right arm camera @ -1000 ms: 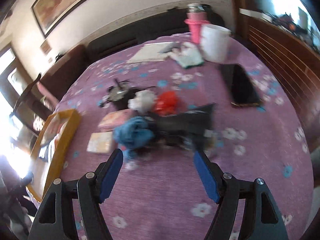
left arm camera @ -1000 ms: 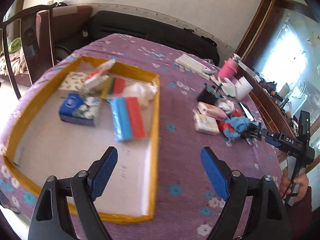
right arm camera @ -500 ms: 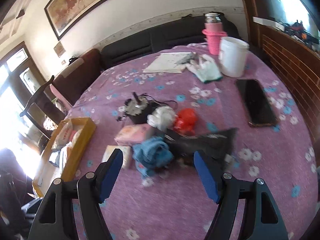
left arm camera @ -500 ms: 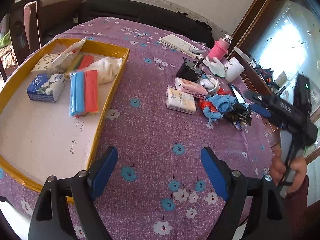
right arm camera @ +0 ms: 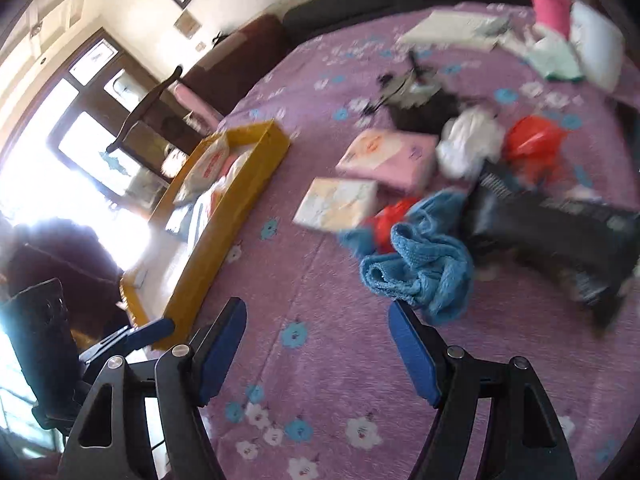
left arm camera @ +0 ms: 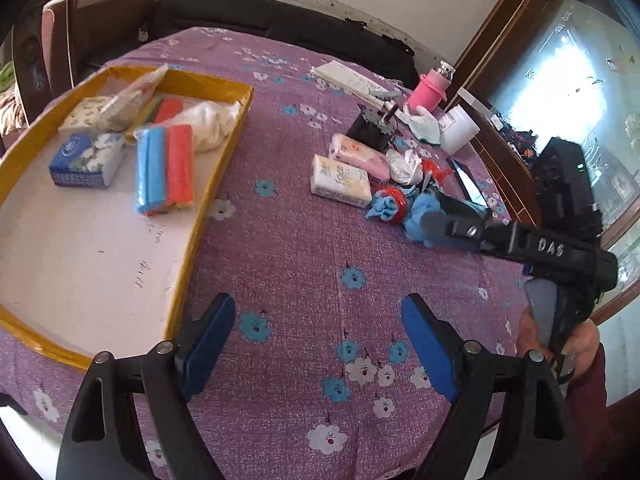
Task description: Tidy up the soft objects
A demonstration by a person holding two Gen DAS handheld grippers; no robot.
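A yellow-rimmed tray [left arm camera: 224,148] on the purple floral tablecloth holds tissue packs, a blue and red cloth bundle [left arm camera: 164,168] and a white bag. To its right lies a pile: a cream tissue pack [right arm camera: 338,204], a pink pack [right arm camera: 388,156], a white bag [right arm camera: 468,144], a red bag [right arm camera: 532,140], a blue towel [right arm camera: 424,268] and a black pouch [right arm camera: 552,228]. My right gripper [right arm camera: 318,348] is open and empty, just short of the blue towel. My left gripper [left arm camera: 320,340] is open over bare cloth beside the tray's near corner.
At the table's far side stand a pink bottle [left arm camera: 430,92], a white cup [left arm camera: 458,132], papers [left arm camera: 348,78] and a small black device [left arm camera: 370,130]. A dark phone [left arm camera: 470,188] lies right of the pile. Chairs and a sofa ring the table; a wooden cabinet stands at the right.
The left gripper swung right from above the tray to the cloth beside it, then held. The right gripper came lower and closer to the blue towel, rolling so the table looks tilted.
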